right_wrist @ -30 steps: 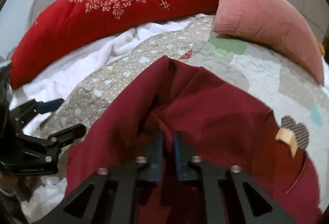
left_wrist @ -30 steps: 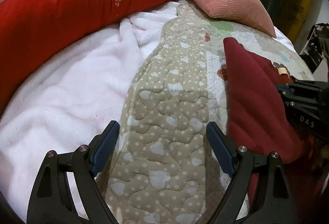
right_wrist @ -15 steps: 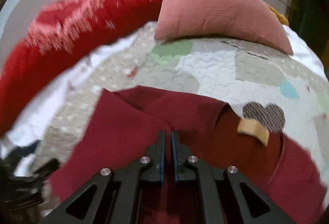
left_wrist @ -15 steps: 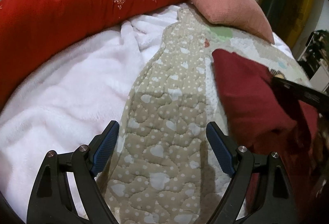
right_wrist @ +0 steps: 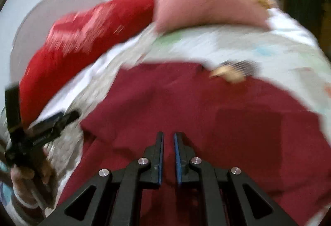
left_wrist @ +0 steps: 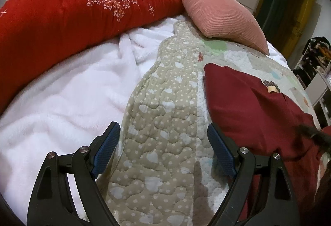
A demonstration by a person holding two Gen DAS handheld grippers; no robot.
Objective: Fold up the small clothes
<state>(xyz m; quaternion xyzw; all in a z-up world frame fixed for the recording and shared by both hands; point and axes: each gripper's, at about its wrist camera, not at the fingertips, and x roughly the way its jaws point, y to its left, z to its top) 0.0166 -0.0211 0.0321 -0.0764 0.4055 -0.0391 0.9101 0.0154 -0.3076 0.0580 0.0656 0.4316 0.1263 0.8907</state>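
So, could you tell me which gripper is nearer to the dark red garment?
Right. The right gripper is directly over the dark red garment, jaws opening. The left gripper hangs open above the quilt, beside the garment's edge.

Red floral quilt [left_wrist: 78,12], pink cushion [left_wrist: 219,16], white blanket [left_wrist: 62,97].

My right gripper [right_wrist: 168,139] is opening just a little over the dark red cloth garment [right_wrist: 186,101]. Nothing sits between its jaws. The picture is blurry.
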